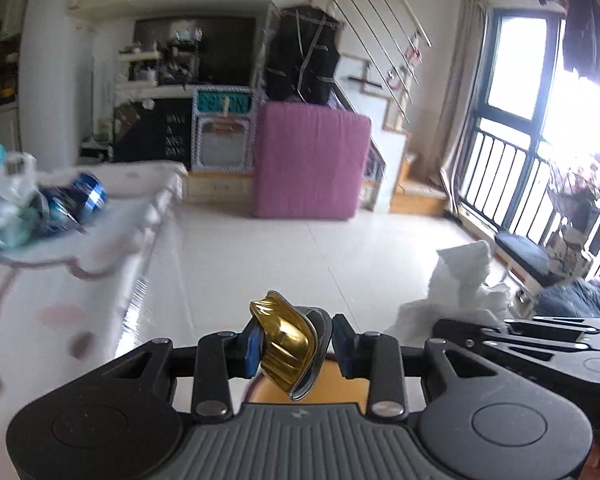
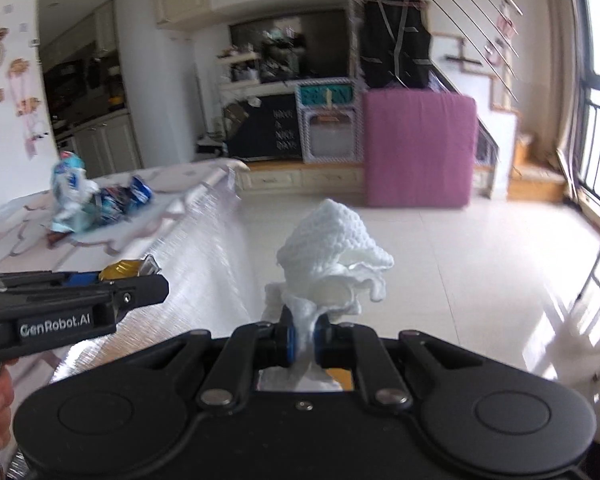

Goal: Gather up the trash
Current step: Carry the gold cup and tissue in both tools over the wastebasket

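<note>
My left gripper (image 1: 296, 346) is shut on a crushed gold can (image 1: 286, 338), held in the air beside the table. It also shows in the right wrist view (image 2: 112, 276) at the left, with the gold can (image 2: 122, 270) at its tip. My right gripper (image 2: 302, 334) is shut on a crumpled white paper towel (image 2: 332, 256), held up over the floor. The towel also shows in the left wrist view (image 1: 466, 284) at the right. More trash lies on the table: crushed blue cans (image 1: 80, 200) and a crumpled plastic wrapper (image 2: 70, 188).
The table (image 1: 112, 248) with a white patterned cloth stands on the left. A pink mattress (image 1: 310, 160) leans against cabinets at the back. A balcony window with railings (image 1: 520, 168) is on the right. Pale tiled floor (image 2: 460, 264) lies ahead.
</note>
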Demonstrator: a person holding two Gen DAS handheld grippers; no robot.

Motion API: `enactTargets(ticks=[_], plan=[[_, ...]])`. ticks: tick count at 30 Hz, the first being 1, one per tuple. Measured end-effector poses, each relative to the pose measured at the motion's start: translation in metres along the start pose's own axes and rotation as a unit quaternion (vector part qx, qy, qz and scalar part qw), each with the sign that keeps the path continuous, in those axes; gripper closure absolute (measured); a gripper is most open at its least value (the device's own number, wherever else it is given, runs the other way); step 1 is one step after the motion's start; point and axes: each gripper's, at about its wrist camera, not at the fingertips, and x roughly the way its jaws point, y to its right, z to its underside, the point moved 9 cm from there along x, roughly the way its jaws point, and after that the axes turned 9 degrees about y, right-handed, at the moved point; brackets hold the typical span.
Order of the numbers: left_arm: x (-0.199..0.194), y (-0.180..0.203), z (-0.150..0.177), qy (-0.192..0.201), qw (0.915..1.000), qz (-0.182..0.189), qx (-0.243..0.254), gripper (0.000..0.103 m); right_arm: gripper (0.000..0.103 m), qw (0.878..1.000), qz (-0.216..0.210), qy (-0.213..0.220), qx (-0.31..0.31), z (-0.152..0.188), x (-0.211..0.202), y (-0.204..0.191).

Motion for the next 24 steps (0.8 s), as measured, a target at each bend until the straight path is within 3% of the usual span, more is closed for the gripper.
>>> enactTargets(ticks=[8,18,24], plan=[[0.053,0.026,0.054,-0.066,0.9977,0.014,-0.008,0.066,0.093,0.998,0.019,-0.056,0.019,0.05,0.036,0.033],[0.119,0.014,0.117,-0.15,0.9879,0.015,-0.036,0.066,0.093,0.989,0.015,-0.148,0.011,0.105,0.088,0.053],[0.149,0.001,0.159,-0.196,0.9794,0.019,-0.047,0.066,0.093,0.979,0.016,-0.195,0.051,0.13,0.119,0.069]])
